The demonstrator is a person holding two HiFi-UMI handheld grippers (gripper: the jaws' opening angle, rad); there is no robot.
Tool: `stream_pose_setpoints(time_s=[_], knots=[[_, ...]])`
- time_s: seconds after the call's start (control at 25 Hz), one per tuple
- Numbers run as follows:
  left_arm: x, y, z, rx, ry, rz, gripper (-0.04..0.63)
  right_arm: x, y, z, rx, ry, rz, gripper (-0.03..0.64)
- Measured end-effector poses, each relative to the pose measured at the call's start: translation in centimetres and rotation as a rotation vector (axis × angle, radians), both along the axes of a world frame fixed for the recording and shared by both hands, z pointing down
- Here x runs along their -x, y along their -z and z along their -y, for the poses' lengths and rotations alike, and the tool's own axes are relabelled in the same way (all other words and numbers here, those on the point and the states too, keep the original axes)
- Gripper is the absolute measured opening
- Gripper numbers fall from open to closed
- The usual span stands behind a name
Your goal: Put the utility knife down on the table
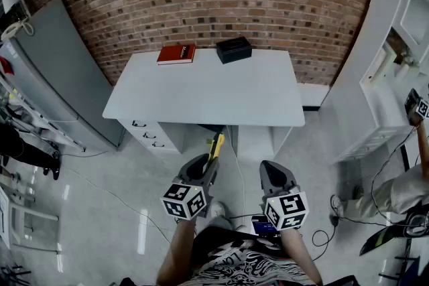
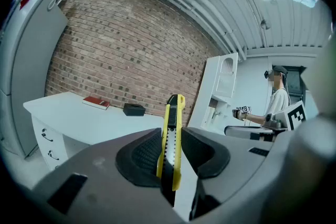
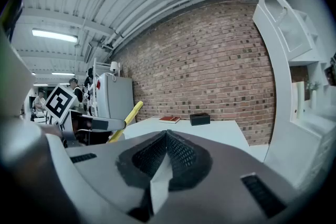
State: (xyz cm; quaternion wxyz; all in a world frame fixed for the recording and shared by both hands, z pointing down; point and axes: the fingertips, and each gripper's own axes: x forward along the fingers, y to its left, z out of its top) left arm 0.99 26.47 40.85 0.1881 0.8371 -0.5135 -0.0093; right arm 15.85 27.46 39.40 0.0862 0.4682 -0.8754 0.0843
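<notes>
A yellow utility knife [image 2: 172, 136] stands upright between the black pads of my left gripper [image 2: 170, 157], which is shut on it. In the head view the knife [image 1: 215, 145] sticks out ahead of the left gripper [image 1: 199, 174], short of the front edge of the white table [image 1: 208, 94]. My right gripper [image 1: 275, 179] is level with the left one and holds nothing. Its pads [image 3: 181, 157] meet at the tips, so the right gripper [image 3: 167, 136] is shut. From the right gripper view the knife [image 3: 126, 120] shows at the left.
A red book [image 1: 177, 53] and a black box [image 1: 233, 49] lie at the table's back edge by the brick wall. A grey cabinet [image 1: 53, 70] stands left, white shelving [image 1: 395, 57] right. Drawers [image 1: 151, 136] sit under the table. Another person [image 1: 395, 191] is at right.
</notes>
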Motion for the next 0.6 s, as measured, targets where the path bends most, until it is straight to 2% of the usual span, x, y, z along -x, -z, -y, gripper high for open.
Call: stream_pose_setpoints(time_s=[0.28, 0.6], knots=[[-0.4, -0.4, 1.4, 0.011, -0.007, 0.000, 0.123, -0.9, -0.2, 1.4, 0.001, -0.018, -0.001, 0.000], [-0.5, -1.8, 6.5, 0.031, -0.020, -0.015, 0.123, -1.5, -1.3, 6.5, 0.017, -0.053, 0.001, 0.000]])
